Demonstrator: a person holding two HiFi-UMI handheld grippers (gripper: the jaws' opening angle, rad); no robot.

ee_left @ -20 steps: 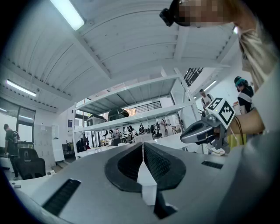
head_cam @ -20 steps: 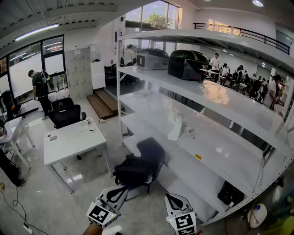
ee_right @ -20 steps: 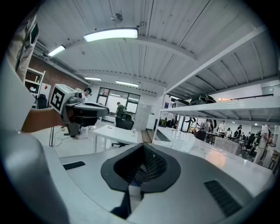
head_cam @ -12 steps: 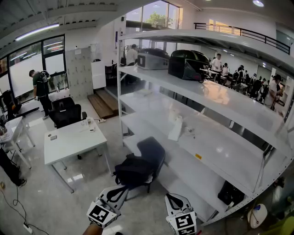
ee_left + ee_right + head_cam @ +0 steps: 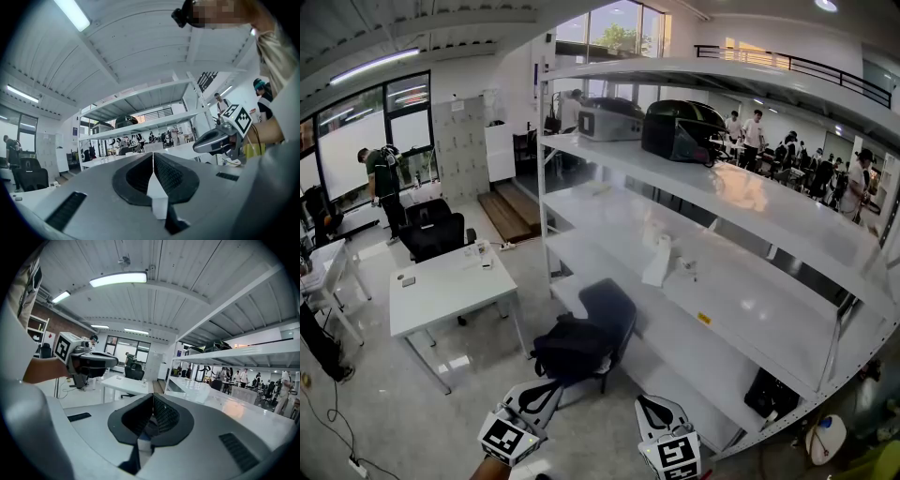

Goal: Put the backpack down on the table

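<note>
Backpack (image 5: 574, 349) is still left on the chair (image 5: 614, 309), so lifting is not begun; left claw (image 5: 152, 168) and right claw (image 5: 152, 408) are pressed together, empty.

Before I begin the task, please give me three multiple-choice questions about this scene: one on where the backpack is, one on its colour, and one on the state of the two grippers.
1. The backpack lies:
A) on the white table
B) on the seat of the dark chair
C) on the rack's top shelf

2. The backpack's colour is:
A) red
B) white
C) black

3. The jaws of the left gripper and the right gripper are:
A) closed with nothing between them
B) wide open
C) closed on a strap

Answers:
1 B: the head view shows it on the chair beside the rack.
2 C: it looks black all over.
3 A: in each gripper view the pads meet and hold nothing.
</note>
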